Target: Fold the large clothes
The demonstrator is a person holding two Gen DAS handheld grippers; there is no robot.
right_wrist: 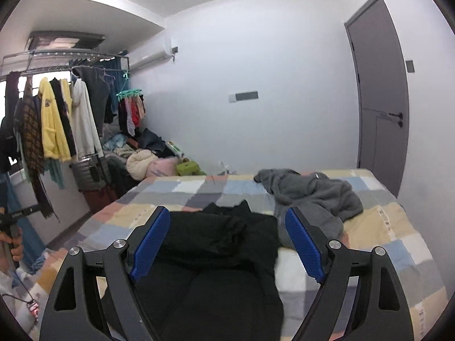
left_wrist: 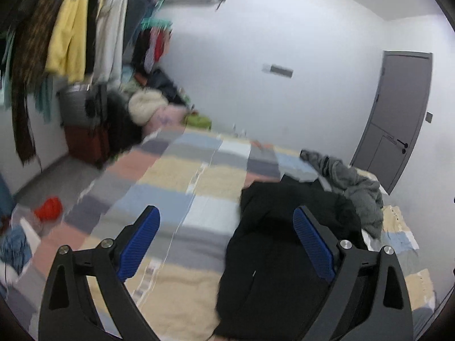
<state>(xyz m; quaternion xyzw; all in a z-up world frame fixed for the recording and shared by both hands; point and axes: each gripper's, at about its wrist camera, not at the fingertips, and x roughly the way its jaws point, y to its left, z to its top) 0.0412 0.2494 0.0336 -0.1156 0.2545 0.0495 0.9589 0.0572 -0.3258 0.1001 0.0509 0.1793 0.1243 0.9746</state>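
Observation:
A large black garment [right_wrist: 216,258] lies spread on the checked bedspread [right_wrist: 392,227]. It also shows in the left wrist view [left_wrist: 278,244], to the right of centre. A crumpled grey garment [right_wrist: 312,193] lies just beyond it, and shows in the left wrist view [left_wrist: 352,184] too. My right gripper [right_wrist: 227,241] is open and empty, hovering over the black garment. My left gripper [left_wrist: 226,238] is open and empty above the bedspread [left_wrist: 182,176], with its right finger over the black garment's left part. The left gripper's handle, held in a hand, shows at the far left of the right wrist view [right_wrist: 11,218].
A rack of hanging clothes [right_wrist: 57,122] stands at the left. Piled clothes and a suitcase [right_wrist: 91,170] sit beyond the bed's far left corner. A grey door [right_wrist: 381,99] is at the right. A red item [left_wrist: 48,209] lies on the floor at the left.

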